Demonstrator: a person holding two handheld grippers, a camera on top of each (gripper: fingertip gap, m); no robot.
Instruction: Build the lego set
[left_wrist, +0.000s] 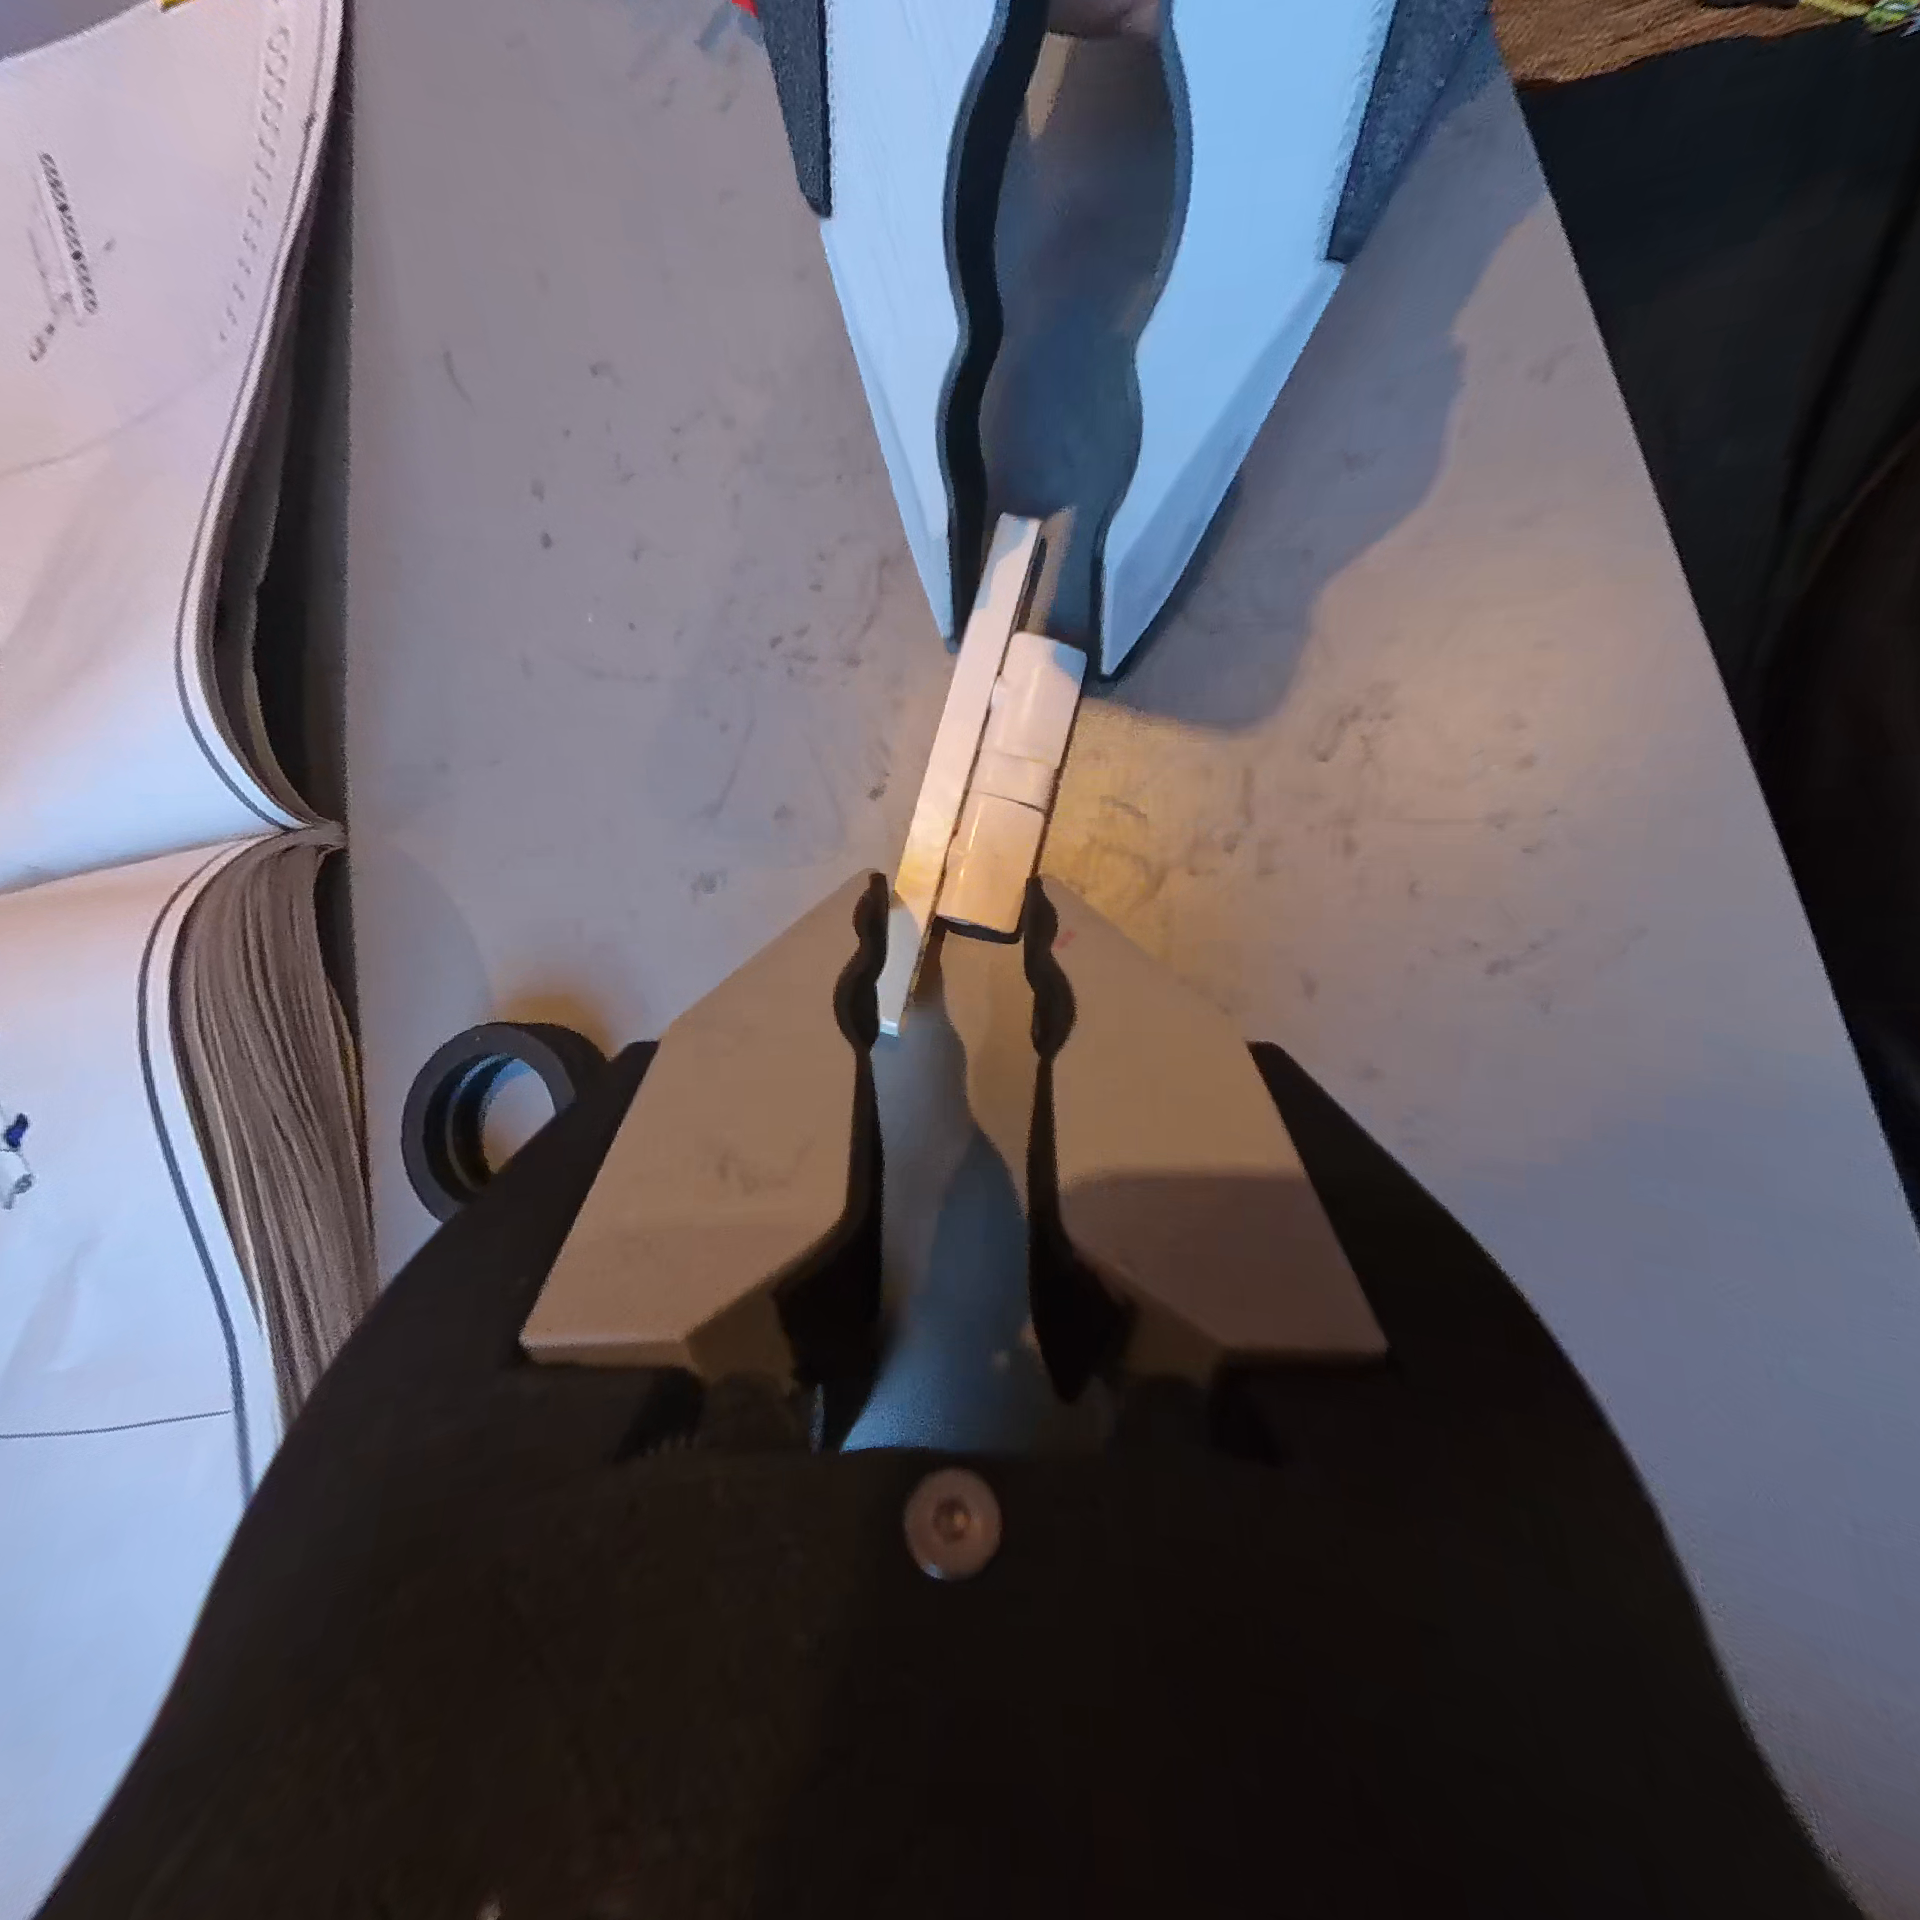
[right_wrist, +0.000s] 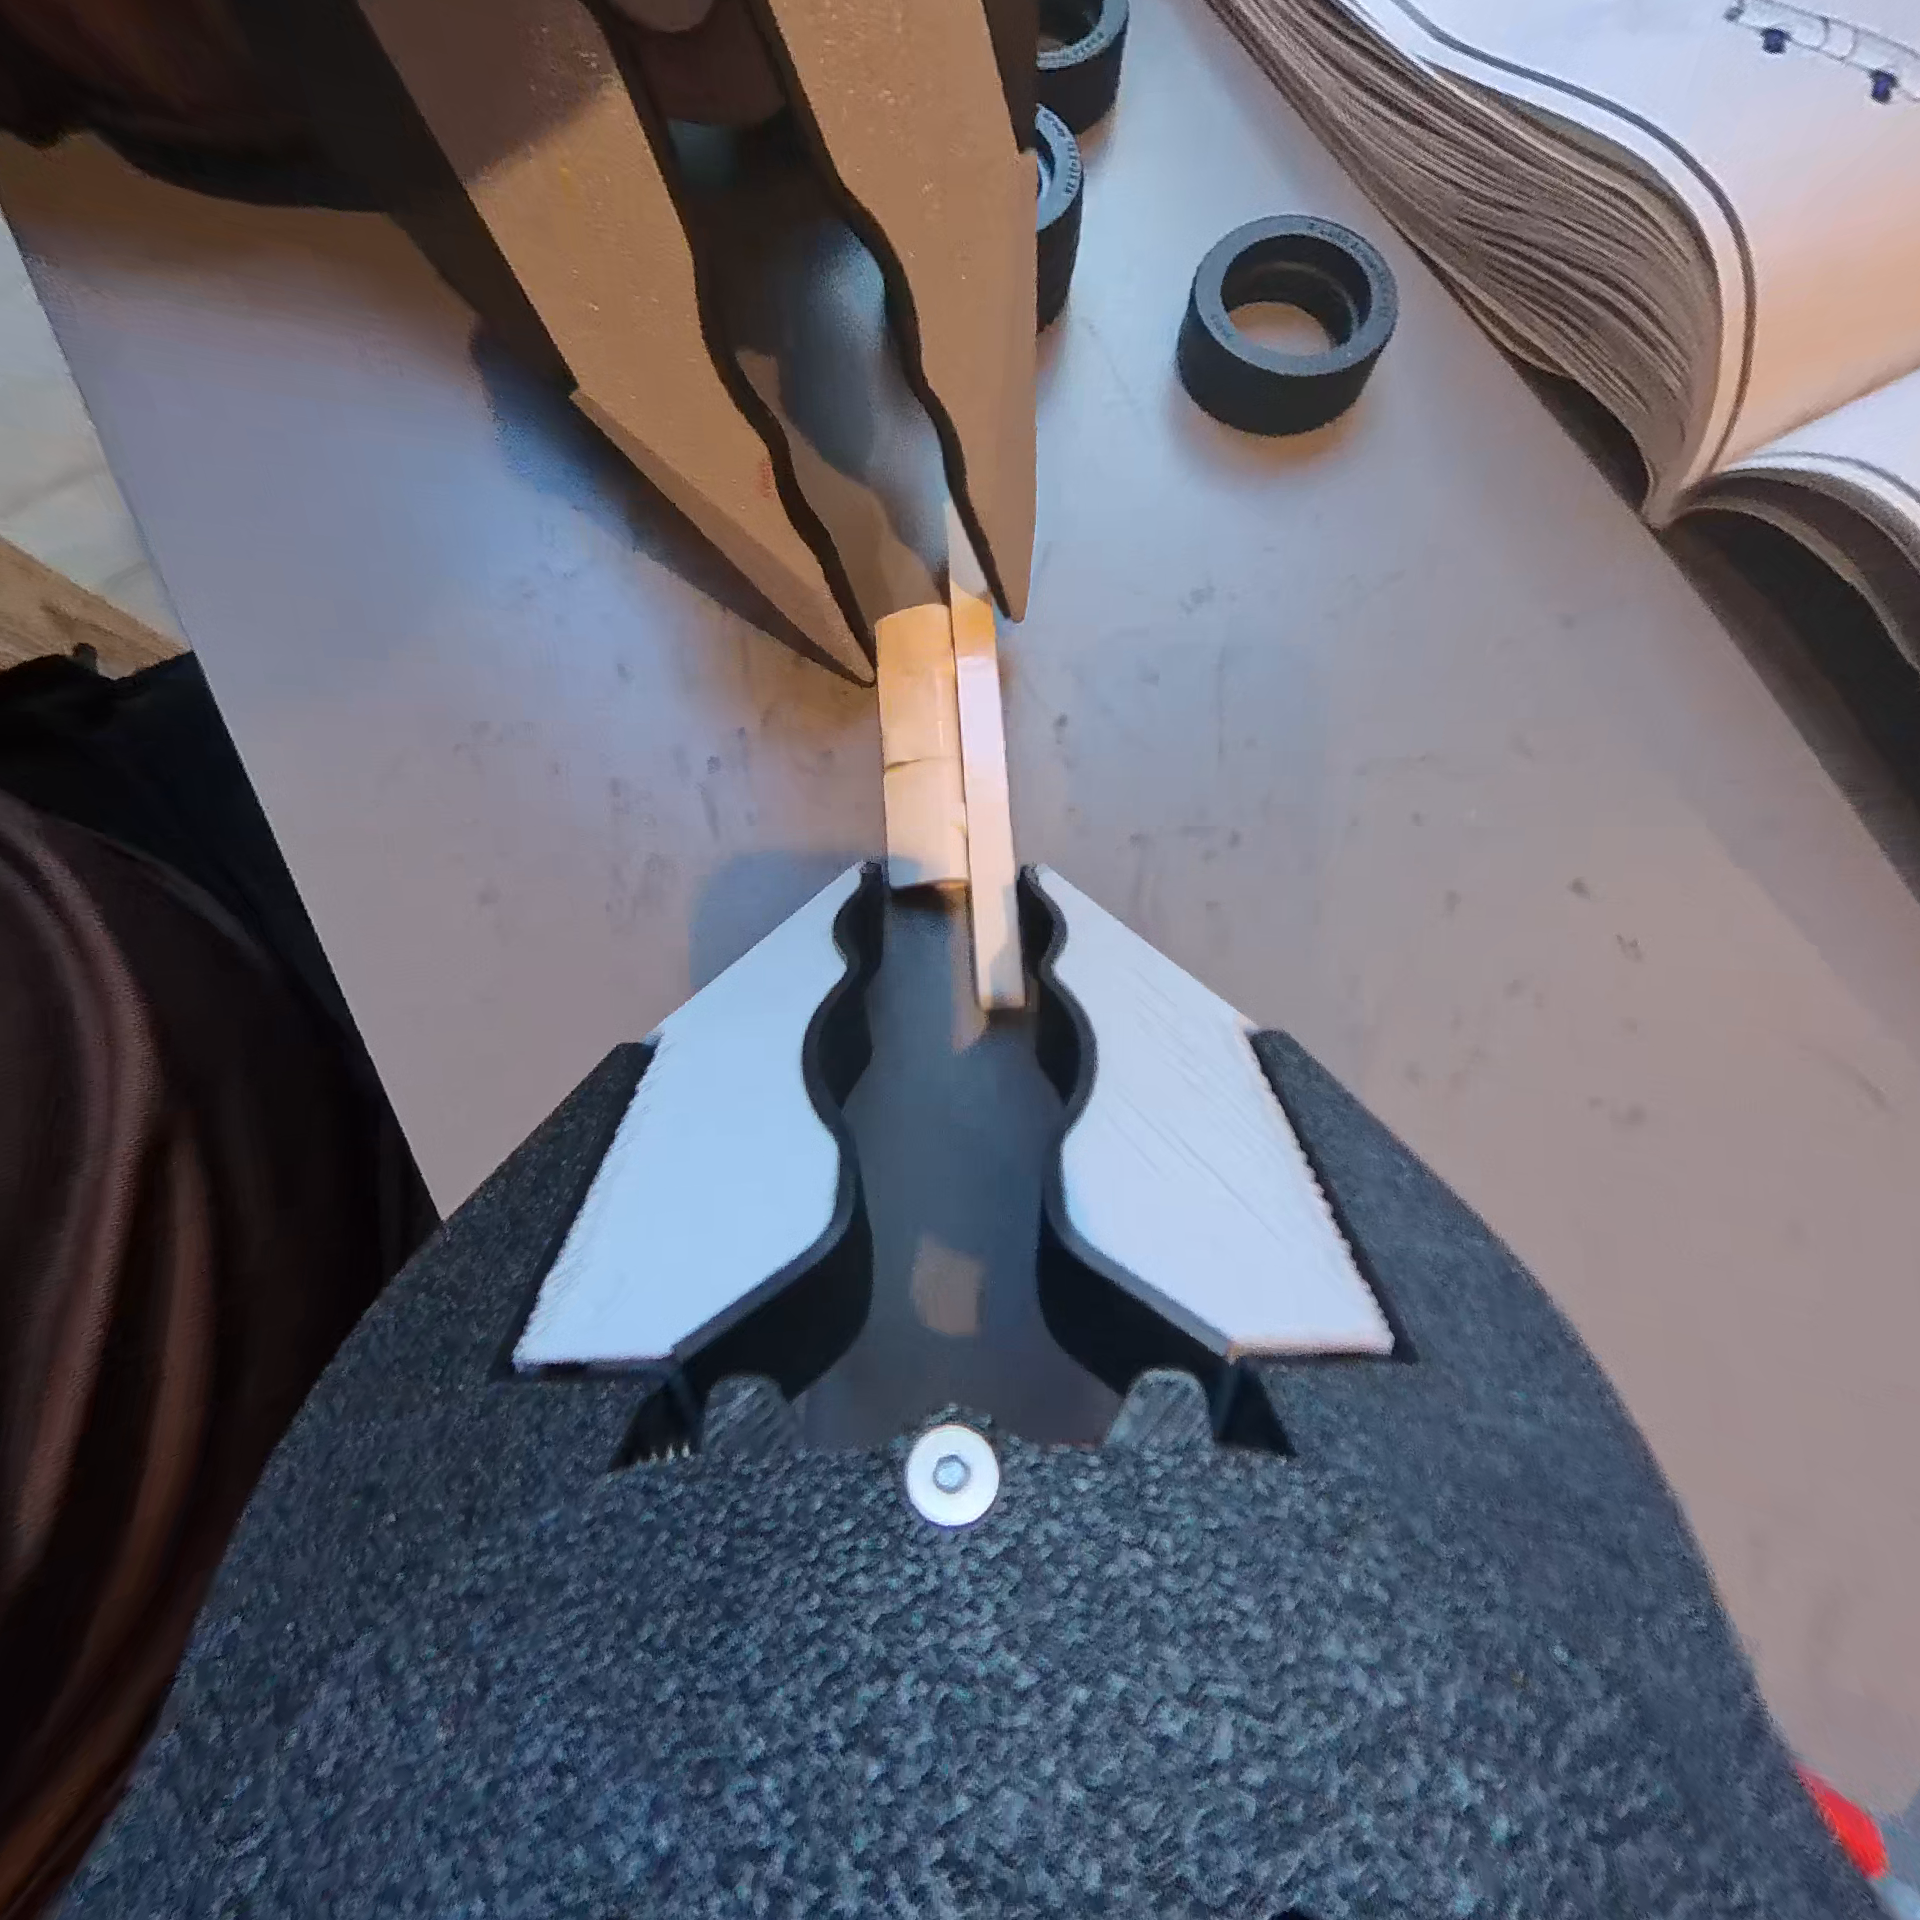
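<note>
Over the scuffed grey table (left_wrist: 623, 520), mid-frame in both views, your left gripper (left_wrist: 951, 914) and right gripper (right_wrist: 951, 894) each pinch an end of the white lego strip (right_wrist: 945, 758), jaws narrow; you seem mid-join, so next squeeze the layers squarely together

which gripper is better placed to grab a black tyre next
Left, probably: a tyre lies right beside the left gripper, while the right gripper sits across the white piece they both hold.

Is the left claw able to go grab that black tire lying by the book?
Probably not yet: the left claw is busy gripping the white lego piece. Nothing blocks the black tire.
</note>
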